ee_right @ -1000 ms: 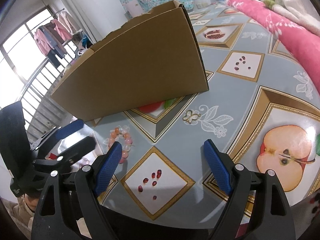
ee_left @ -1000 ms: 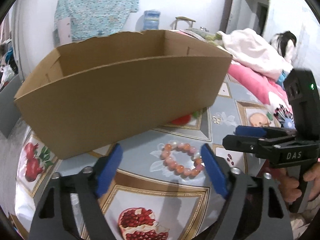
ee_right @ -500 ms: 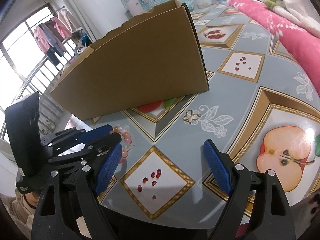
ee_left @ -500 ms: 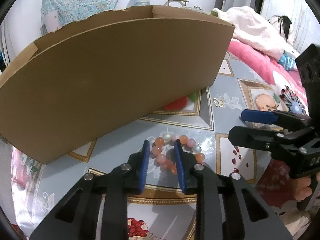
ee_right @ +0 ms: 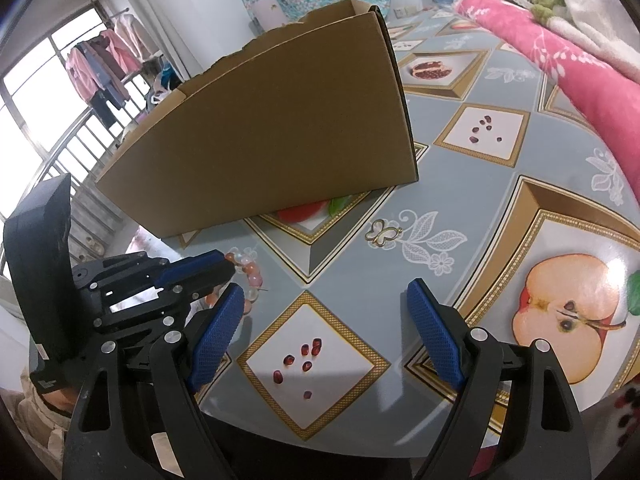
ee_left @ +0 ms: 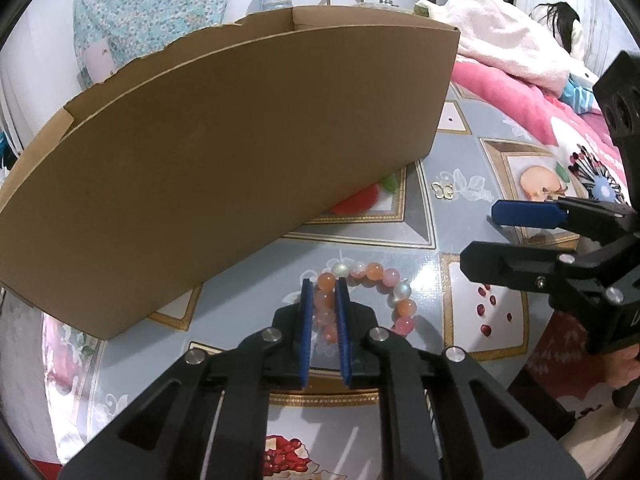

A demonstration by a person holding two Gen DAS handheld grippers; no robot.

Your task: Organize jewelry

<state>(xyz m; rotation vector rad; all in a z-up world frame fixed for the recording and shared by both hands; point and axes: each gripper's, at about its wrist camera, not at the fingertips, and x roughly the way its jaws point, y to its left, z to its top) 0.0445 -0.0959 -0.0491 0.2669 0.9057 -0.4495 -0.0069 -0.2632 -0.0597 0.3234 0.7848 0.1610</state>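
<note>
Two grippers are over a table (ee_right: pixel 480 184) covered in a grey-blue cloth printed with fruit. The left gripper (ee_left: pixel 325 292) points down at a bead bracelet (ee_left: pixel 372 280) of orange, pink and pearly beads that lies flat on the cloth just in front of a big cardboard box (ee_left: pixel 224 152). Its blue pads are closing on the near-left part of the bead ring: several beads sit in the narrow slot between them, and the pads look to be touching them. The other beads curve out to the right of the jaws, resting on the table. From the right wrist view the same gripper (ee_right: pixel 230 270) comes in from the left, its tip over the bracelet (ee_right: pixel 252 276), partly hiding it.

The right gripper (ee_right: pixel 324 308) hangs above a white diamond with red seeds, well to the right of the bracelet, its jaws spread wide with nothing between them. A small gold butterfly ornament (ee_right: pixel 383 233) lies on the cloth between the box (ee_right: pixel 280 136) and that gripper. A pink blanket (ee_right: pixel 580 60) is heaped at the far right edge.
</note>
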